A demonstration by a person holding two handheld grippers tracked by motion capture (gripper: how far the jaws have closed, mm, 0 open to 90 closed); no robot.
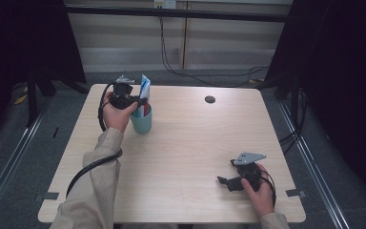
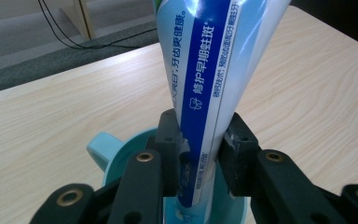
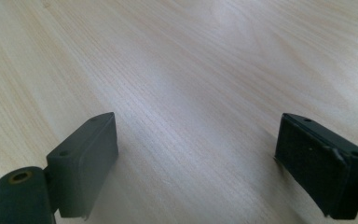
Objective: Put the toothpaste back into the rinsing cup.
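Note:
A blue and white toothpaste tube (image 2: 209,79) stands upright with its lower end inside a teal cup (image 2: 121,154). My left gripper (image 2: 200,149) is shut on the tube just above the cup's rim, a pad pressing each side. From above, the cup (image 1: 141,121) sits at the table's far left, the tube (image 1: 145,88) rises out of it, and the left gripper (image 1: 140,101) is over it. My right gripper (image 1: 225,175) rests low at the near right of the table, jaws wide open with bare wood between them (image 3: 196,154).
A light wooden table (image 1: 186,143) carries the cup. A small dark round grommet (image 1: 210,99) lies near the far edge. Black cables (image 1: 171,62) run across the floor behind the table. Dark curtains hang on both sides.

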